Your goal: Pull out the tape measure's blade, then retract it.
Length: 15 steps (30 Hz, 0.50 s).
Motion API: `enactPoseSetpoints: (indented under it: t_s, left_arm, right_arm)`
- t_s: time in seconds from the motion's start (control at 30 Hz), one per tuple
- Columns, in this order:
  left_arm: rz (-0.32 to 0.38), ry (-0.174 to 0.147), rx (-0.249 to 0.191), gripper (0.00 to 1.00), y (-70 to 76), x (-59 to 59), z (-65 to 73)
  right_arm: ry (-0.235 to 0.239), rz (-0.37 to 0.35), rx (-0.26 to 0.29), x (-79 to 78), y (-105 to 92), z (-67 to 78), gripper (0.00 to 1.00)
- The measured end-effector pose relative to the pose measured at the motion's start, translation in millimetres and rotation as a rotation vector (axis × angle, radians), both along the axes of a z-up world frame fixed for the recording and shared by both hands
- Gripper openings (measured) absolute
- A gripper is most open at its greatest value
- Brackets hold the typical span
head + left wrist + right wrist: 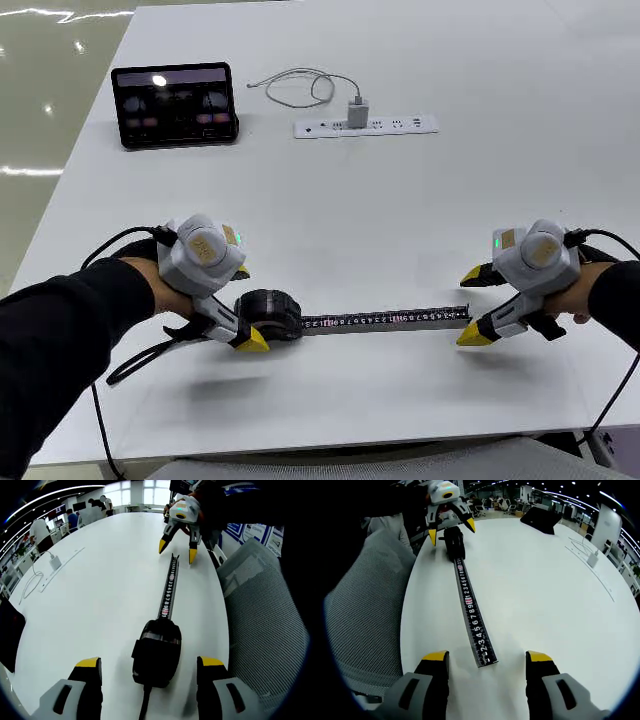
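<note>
Both claws gape: left gripper [149, 662] astride the case [268, 314], right gripper [487, 656] flanking the blade [470, 607] tip, seemingly untouching; clamp the case first; guide the blade home slowly.

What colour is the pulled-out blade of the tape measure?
Black with white numerals and a few red marks; the right gripper view shows the blade best.

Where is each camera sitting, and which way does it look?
Head view: on the person's head, looking down at the table; both sleeves, the left tongs and the right tongs show.
Left gripper view: on the left tongs, looking over the case, along the blade, to the right tongs; own jaw tips show.
Right gripper view: on the right tongs, looking back along the blade to the left tongs; own jaw tips show.
All three share blade and case.
</note>
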<state>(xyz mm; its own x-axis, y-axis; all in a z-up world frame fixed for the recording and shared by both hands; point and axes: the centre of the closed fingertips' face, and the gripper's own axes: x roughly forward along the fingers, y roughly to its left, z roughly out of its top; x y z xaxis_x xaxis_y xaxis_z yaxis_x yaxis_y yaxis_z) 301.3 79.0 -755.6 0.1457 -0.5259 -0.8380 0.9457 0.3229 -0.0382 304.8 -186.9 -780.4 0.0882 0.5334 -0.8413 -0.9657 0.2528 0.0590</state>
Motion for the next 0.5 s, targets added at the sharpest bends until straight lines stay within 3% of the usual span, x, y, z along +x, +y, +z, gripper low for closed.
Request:
enactPoseSetpoints:
  t_s: [0.2,0.43,0.47,0.5]
  left_arm:
    - [0.066,-0.024,-0.01,0.91,2.6,8.5,5.2]
    - [0.14,-0.055,-0.063,1.0,9.1,17.0,17.9]
    - [0.152,-0.061,-0.067,1.0,11.2,18.5,19.5]
    - [0.184,-0.098,-0.07,1.0,16.0,25.2,22.5]
  right_arm:
    - [-0.004,-0.038,0.015,2.9,-1.2,2.7,0.7]
    - [0.005,-0.085,0.019,0.3,-3.6,2.7,0.78]
    - [0.003,-0.086,0.021,-0.7,-4.0,2.8,0.8]
    - [0.002,-0.111,0.025,-1.0,-4.8,2.3,0.82]
